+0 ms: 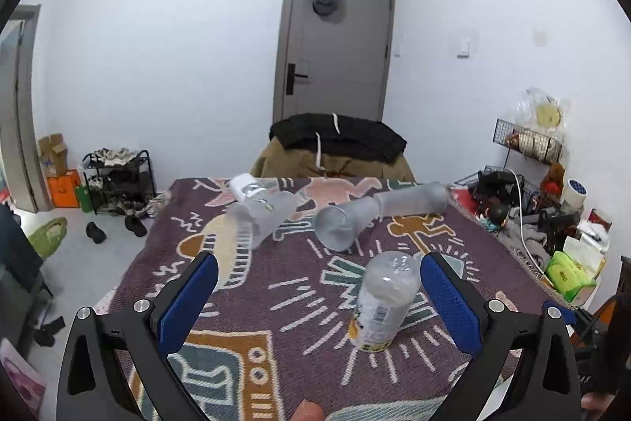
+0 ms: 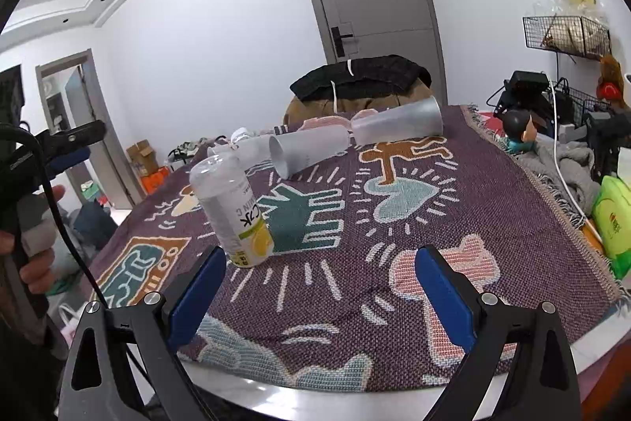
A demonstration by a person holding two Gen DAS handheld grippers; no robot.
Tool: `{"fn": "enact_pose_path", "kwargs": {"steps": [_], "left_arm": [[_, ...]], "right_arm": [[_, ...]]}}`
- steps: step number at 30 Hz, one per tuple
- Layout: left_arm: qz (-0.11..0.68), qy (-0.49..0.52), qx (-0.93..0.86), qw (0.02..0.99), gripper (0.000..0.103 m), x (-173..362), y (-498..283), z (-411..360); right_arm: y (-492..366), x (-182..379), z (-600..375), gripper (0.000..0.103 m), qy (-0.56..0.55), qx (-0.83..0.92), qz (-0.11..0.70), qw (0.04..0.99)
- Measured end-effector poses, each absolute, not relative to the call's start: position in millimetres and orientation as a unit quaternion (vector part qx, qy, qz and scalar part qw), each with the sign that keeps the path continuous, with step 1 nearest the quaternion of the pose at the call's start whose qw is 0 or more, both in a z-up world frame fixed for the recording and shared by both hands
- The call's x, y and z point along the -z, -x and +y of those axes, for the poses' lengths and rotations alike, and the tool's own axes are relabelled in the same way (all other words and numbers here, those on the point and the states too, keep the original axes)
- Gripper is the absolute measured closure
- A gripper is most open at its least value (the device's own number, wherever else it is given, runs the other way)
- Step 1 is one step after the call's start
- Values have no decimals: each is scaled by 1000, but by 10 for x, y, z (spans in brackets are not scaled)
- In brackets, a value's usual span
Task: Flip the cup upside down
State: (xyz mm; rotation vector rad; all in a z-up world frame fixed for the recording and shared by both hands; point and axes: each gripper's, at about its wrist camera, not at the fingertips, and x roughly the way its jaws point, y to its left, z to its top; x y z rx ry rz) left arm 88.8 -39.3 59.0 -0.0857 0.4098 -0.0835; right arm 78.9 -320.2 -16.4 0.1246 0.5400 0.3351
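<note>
Here, frosted cylindrical cups (image 1: 343, 223) lie toppled on woven cloth (image 1: 299, 302).

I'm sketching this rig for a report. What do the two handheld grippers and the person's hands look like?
Both the left gripper and right gripper have black angular linkage frames with silver round bolts and flat blue pads on the fingers. In the right wrist view the left gripper's grey-and-black handle carries a black cable, gripped by a bare hand; no sleeve shows.
</note>
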Motion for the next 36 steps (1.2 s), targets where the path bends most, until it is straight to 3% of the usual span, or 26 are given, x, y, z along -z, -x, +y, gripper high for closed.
{"fn": "enact_pose_path", "kwargs": {"steps": [8,23,36], "left_arm": [[196,69,26,978,0,-415,-614,-64],[174,28,0,984,0,-125,-181,113],[162,18,-1,987,0,-152,-90,204]], "right_arm": [[-676,69,-3060,6,-40,-179,264,947],[-520,37,-2748,6,-17,-196,278,940],[-439,43,-2668,6,-6,-194,279,940]]}}
